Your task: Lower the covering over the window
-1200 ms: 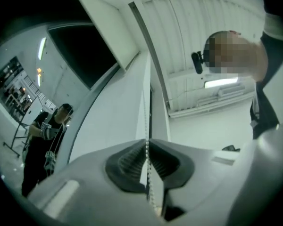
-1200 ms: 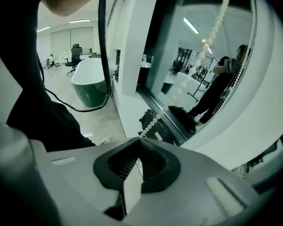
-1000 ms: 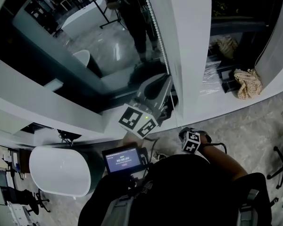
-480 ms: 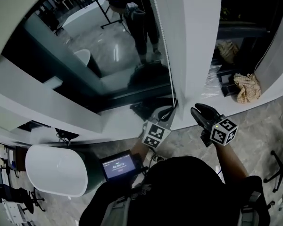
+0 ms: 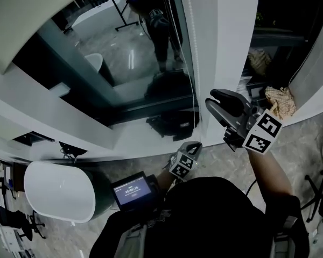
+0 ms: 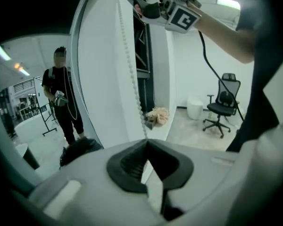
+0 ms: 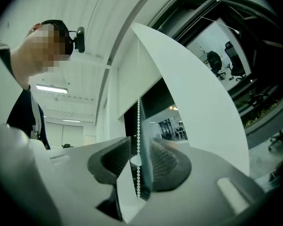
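Note:
A white bead chain [image 5: 189,63] hangs beside the window glass [image 5: 134,52], along the white frame post [image 5: 226,42]. My left gripper [image 5: 195,145] sits low by the sill. Its jaws are shut on the bead chain [image 6: 130,74], which runs down into them at my left gripper [image 6: 147,147]. My right gripper [image 5: 213,105] is raised higher against the post; its jaws have just been opening. They stand apart around the bead chain [image 7: 138,126], which hangs free between the pads of my right gripper [image 7: 139,161]. A pale covering [image 5: 27,15] shows at the top left.
A white rounded tub [image 5: 59,190] stands on the floor at lower left. A small screen [image 5: 132,190] hangs at the person's chest. A crumpled cloth [image 5: 280,102] lies on the right ledge. An office chair [image 6: 221,105] stands further right. The glass mirrors a person [image 6: 61,98].
My left gripper has dropped from mid-window to the sill, still shut on the chain. My right gripper has risen from near the floor, opened, and now brackets the chain higher up.

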A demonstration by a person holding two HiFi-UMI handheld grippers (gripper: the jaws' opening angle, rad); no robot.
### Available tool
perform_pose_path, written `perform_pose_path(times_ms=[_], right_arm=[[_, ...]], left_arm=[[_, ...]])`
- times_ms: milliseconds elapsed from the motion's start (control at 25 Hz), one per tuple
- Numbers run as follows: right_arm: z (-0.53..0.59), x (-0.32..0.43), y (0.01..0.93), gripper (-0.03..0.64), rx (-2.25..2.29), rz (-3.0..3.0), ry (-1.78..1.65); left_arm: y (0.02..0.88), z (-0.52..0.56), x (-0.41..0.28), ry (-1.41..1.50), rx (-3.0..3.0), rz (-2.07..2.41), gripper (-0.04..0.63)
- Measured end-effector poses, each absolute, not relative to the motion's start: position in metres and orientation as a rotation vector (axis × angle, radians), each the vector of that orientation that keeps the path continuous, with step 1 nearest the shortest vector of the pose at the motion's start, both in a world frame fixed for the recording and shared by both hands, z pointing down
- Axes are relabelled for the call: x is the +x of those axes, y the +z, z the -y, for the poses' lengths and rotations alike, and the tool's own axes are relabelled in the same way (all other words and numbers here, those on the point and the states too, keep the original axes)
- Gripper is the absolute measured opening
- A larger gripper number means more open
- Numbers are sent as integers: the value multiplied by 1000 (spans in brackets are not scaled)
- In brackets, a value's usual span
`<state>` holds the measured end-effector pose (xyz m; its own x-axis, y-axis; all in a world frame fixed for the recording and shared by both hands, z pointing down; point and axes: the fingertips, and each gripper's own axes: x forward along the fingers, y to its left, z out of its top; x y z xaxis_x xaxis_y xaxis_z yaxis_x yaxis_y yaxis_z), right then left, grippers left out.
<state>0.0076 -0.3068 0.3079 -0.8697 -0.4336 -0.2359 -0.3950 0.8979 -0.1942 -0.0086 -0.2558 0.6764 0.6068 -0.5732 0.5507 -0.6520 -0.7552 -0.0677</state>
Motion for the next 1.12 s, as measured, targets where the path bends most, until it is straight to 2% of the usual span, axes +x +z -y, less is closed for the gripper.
perform_pose_path(times_ms=[200,320,680,1040,1080,1120], right_arm=[[306,-7,281,115,-562,-2803,-137],[310,-10,267,115,-556,-2799,-126],[308,-32,217,115,-421,-2800,-80],[316,-57,135,140,-339,-2805,-14],[318,-58,127,131,-344,-2815,13],[319,-58,121,24,-360,-2825,62]], left_arm=[[675,259,-20,828,2639,1096,2],[689,256,-31,915,2600,1079,2],[803,198,-68,1258,2347,877,3],[819,178,-44,1271,2388,764,3],[820,177,-41,1261,2392,762,3],[820,177,-39,1248,2389,766,3]])
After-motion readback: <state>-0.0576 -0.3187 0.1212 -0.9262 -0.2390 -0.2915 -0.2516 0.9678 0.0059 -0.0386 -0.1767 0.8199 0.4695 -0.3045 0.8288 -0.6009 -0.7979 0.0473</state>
